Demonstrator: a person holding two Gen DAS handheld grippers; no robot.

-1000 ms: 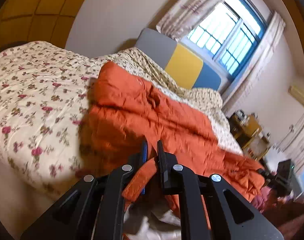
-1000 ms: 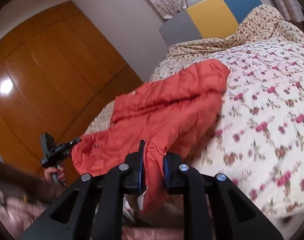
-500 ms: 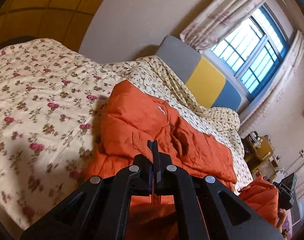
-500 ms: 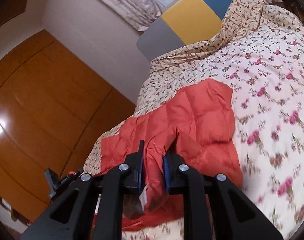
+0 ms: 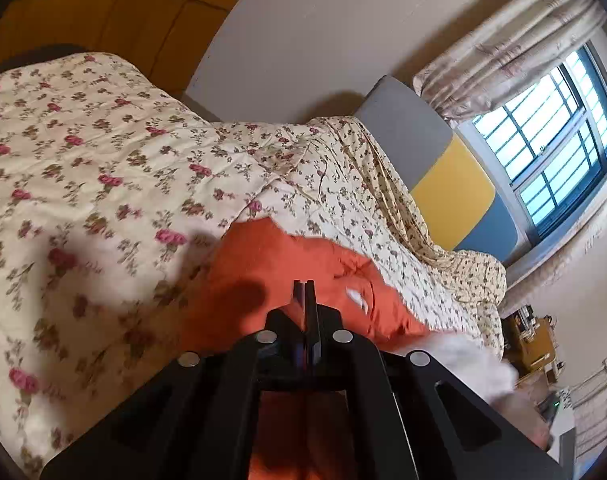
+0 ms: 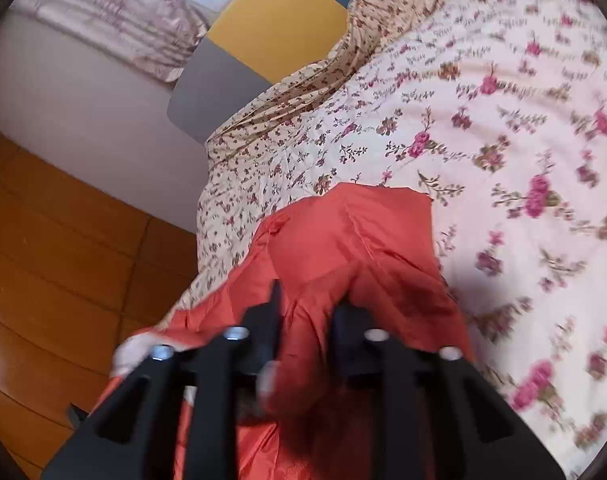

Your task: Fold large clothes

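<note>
Both tools pinch the puffy orange quilted jacket [image 5: 287, 264] [image 6: 343, 248].

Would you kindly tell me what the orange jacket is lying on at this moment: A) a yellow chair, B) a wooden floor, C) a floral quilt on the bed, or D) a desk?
C: the orange jacket lies on the floral quilt that covers the bed, with both claws gripping its fabric.

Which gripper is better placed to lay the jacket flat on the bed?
Probably right: the right gripper pinches a thick fold of the jacket toward open bed; the left gripper grips only a thin edge.
</note>
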